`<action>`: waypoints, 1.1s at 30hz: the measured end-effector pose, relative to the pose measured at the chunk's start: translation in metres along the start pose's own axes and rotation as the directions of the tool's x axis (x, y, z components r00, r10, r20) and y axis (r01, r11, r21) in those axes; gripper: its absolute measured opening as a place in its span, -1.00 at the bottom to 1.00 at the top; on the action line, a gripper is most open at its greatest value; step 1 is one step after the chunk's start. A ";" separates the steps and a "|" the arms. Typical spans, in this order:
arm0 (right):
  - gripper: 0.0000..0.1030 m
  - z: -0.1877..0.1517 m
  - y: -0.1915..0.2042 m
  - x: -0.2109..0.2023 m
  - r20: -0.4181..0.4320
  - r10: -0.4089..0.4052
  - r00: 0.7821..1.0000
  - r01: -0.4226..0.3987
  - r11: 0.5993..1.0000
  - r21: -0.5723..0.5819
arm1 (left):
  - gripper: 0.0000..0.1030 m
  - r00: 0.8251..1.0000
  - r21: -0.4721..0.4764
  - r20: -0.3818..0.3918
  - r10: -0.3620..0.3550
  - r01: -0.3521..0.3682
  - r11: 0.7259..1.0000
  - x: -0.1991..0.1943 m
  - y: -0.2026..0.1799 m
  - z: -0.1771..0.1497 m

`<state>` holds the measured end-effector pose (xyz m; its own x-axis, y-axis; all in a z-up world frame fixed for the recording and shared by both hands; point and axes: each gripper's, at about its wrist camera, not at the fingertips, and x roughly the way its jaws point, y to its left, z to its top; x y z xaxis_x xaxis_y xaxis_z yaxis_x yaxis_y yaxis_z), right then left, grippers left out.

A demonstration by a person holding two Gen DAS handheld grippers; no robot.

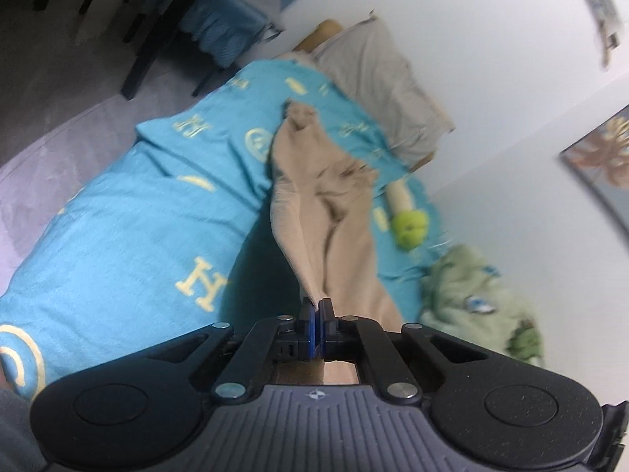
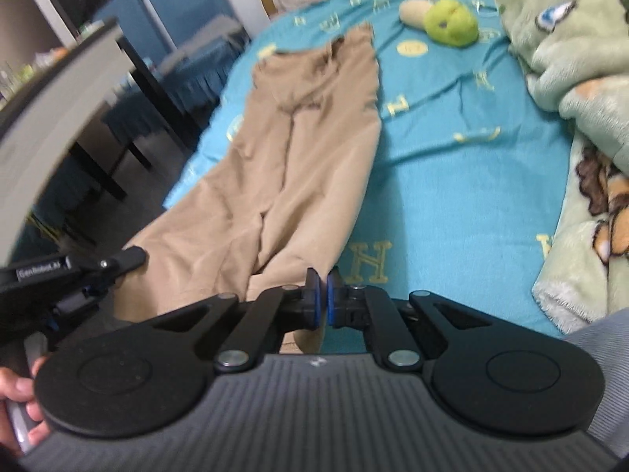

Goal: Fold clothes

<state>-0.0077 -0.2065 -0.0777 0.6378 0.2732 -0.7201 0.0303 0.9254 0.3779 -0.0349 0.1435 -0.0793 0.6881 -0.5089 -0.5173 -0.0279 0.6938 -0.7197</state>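
A lived-in home, bedroom and dining corner in one. Marked by a bed under a turquoise sheet [image 2: 452, 181] with gold letters, a grey pillow [image 1: 377, 74], a green fleece blanket [image 2: 570, 51] and an avocado plush toy [image 2: 448, 19]. Beside it, a dark table [image 2: 129, 67] and blue-covered chairs [image 2: 184, 11]; on the wall, a framed picture [image 1: 601, 157].

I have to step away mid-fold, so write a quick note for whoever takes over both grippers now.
Left gripper: shut on one leg hem of the trousers.
Right gripper: shut on the other hem.
Trousers: spread lengthwise on the bedspread, waistband at the far end near the plush toy, hem end raised in both grips.
Done: both hems gripped.
Left: no fold made yet; probably carry the hems towards the waistband, then fold again.
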 end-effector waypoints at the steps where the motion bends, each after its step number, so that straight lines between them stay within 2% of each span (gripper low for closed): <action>1: -0.88 0.001 0.000 -0.008 0.016 0.014 1.000 -0.014 1.000 0.006 | -0.97 1.000 0.000 0.010 -0.018 0.018 1.000 -0.007 -0.004 0.001; 8: -0.88 0.000 0.004 -0.060 0.113 0.066 0.991 -0.065 0.998 -0.011 | -0.97 0.991 0.042 0.040 -0.127 0.125 0.991 -0.052 -0.033 -0.003; 16: -0.88 -0.013 -0.006 -0.107 0.185 0.119 0.976 -0.130 0.990 0.046 | -0.97 0.983 0.106 0.072 -0.171 0.163 0.981 -0.090 -0.053 -0.020; 23: -0.88 -0.003 -0.007 -0.103 0.205 0.112 0.972 -0.121 0.992 0.031 | -0.97 0.984 0.142 0.086 -0.159 0.146 0.979 -0.084 -0.067 -0.010; 33: -0.88 0.034 -0.018 -0.069 0.192 0.098 0.976 -0.107 0.994 0.036 | -0.97 0.988 0.133 0.078 -0.130 0.119 0.984 -0.034 -0.064 0.026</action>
<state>-0.0262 -0.2505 -0.0155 0.7737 0.3068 -0.5543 -0.0105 0.8810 0.4729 -0.0379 0.1301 -0.0038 0.7402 -0.5536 -0.3815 0.1508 0.6897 -0.7082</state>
